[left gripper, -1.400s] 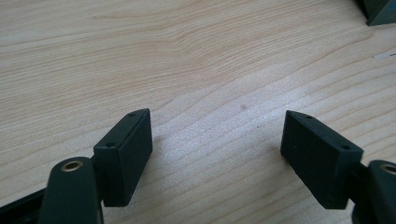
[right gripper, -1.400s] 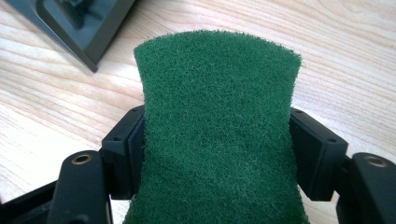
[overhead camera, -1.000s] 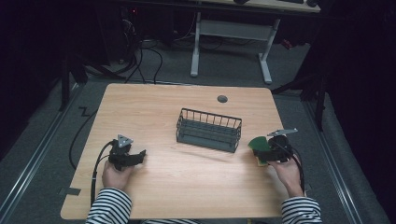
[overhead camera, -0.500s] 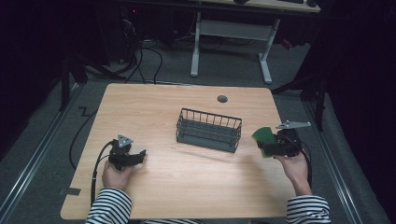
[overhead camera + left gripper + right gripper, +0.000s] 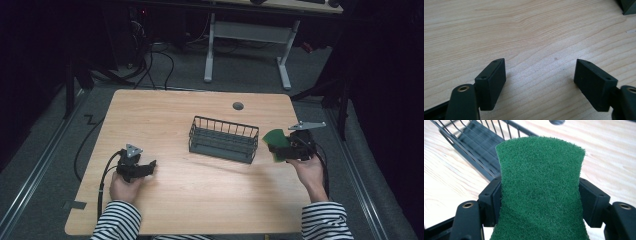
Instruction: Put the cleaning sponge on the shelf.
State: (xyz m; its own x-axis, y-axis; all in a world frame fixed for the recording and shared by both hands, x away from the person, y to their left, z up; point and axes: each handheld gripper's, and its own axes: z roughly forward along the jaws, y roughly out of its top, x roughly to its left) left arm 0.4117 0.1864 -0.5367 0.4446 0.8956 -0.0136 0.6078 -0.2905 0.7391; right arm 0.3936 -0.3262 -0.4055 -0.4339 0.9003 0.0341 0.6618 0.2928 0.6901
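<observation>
The wooden table (image 5: 200, 200) stands in a dark room, with a desk frame (image 5: 247, 37) and cables on the floor behind it. Your right gripper (image 5: 281, 146) clamps a green scouring pad (image 5: 541, 192); the pad bows inward where the jaws pinch its sides. Compared with a second ago, this gripper has risen from the table's right edge and carries the pad clear of the surface, just beside the right end of the black wire basket (image 5: 222, 140). Judged from this, the pick is complete and transfer into the basket comes next. The basket's near rim lies between pad and basket floor, so clear it before lowering. A cable grommet (image 5: 238, 106) sits well behind. Your left gripper (image 5: 540, 80) rests on the table, jaws spread and empty.
</observation>
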